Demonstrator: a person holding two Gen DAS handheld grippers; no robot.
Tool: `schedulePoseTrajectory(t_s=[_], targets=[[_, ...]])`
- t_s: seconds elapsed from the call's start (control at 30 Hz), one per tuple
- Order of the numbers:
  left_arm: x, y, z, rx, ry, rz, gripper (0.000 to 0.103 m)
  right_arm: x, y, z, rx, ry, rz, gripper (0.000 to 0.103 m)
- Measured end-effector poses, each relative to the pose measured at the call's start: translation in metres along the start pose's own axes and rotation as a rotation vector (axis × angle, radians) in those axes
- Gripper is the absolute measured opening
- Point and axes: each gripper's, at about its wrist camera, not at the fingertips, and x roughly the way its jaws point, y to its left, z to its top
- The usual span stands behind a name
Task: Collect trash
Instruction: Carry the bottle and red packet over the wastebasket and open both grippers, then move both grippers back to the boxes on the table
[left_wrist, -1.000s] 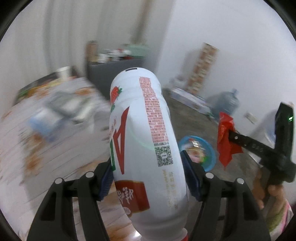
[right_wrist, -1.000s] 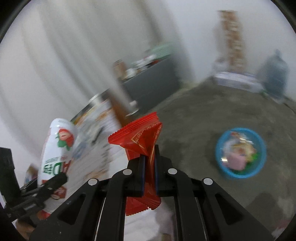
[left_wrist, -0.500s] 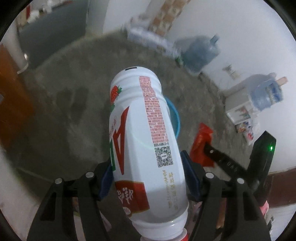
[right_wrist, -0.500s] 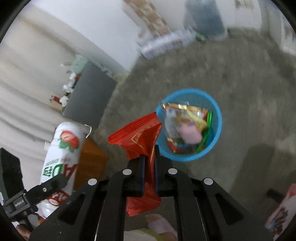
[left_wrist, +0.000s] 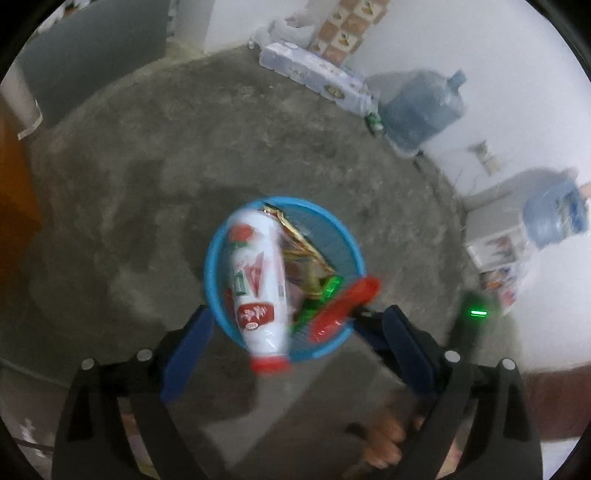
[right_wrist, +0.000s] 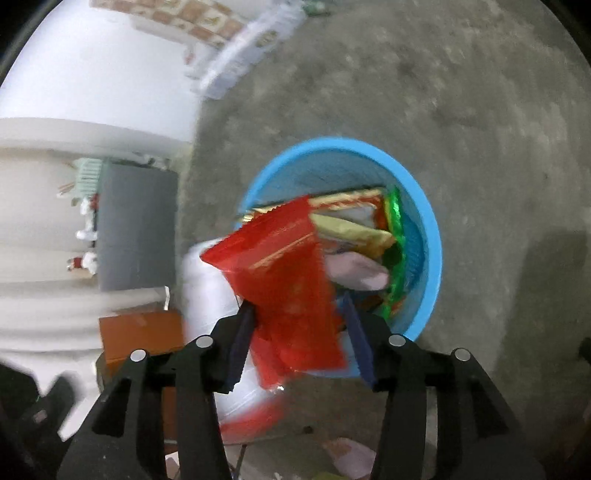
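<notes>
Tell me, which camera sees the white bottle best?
The left wrist view: the white bottle shows whole, label and red cap, over the blue bin. In the right wrist view it is a blur behind the red wrapper.

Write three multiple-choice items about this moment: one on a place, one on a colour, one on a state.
1. Where is the white bottle? A. on a table B. over the blue bin C. on a shelf
2. The wrapper at the right gripper is: A. red B. black C. white
3. The left gripper is: A. shut on the bottle B. open C. hidden
Key: B, it overlaps the bin's opening; A, plainly red; B, fingers stand clear of the bottle.
</notes>
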Motion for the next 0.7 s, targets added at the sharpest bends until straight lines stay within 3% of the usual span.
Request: schedulePoseTrajectory(t_s=[0.33,0.5,0.7], targets=[[-0.044,0.003,-0.009,-0.010,-0.056,-0.048,0.091,-0.002,-0.010,-0.017,-0.009,0.012,-0.011,0.052],[-0.083,0.004,-0.022,0.015,-0.100,-0.071,0.091,-0.020,0.001,-0.020,-0.067,-0.041,-0.009,0.059],[-0.148,0.025,-0.044,0.039,-0.177,-0.084,0.091,-0.055,0.011,-0.017,-0.109,-0.140,0.075,0.061]])
